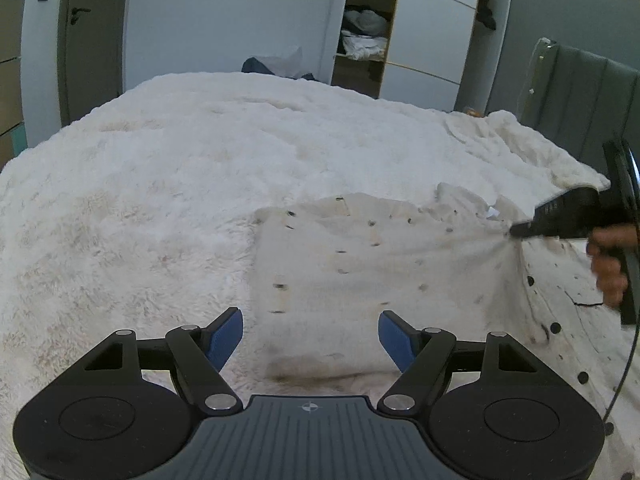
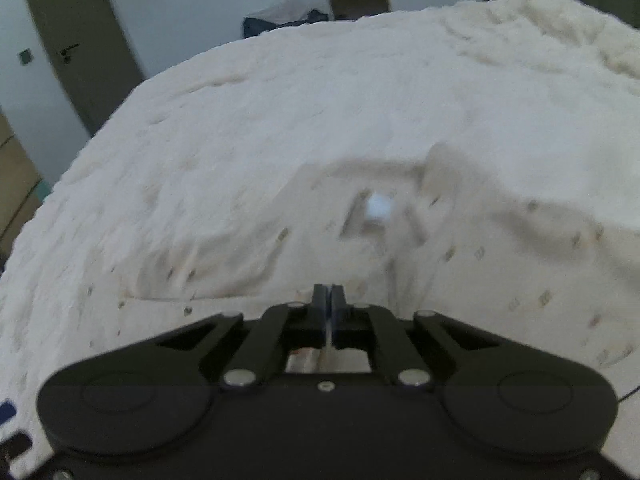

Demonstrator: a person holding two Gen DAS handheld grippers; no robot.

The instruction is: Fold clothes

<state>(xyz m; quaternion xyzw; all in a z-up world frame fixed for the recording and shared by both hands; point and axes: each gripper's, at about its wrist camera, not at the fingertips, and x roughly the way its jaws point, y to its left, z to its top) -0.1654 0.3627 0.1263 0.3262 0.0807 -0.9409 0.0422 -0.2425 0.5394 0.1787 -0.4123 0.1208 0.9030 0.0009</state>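
Observation:
A white garment with small dark dots [image 1: 360,264] lies on a fluffy white bed cover [image 1: 180,168], partly folded, with a row of dark buttons along its right side. My left gripper [image 1: 310,334] is open and empty, just above the garment's near edge. My right gripper [image 1: 516,232] is shut on the garment's fabric at its right side and pulls it up into a ridge. In the right wrist view the right gripper [image 2: 329,294] has its jaws closed with a thin fold of the garment [image 2: 400,240] between them; this view is blurred.
A grey headboard [image 1: 580,92] stands at the right. An open wardrobe with shelves [image 1: 366,28] and a dark door [image 1: 92,32] are beyond the bed. A dark pile of clothes [image 1: 276,66] lies at the bed's far edge.

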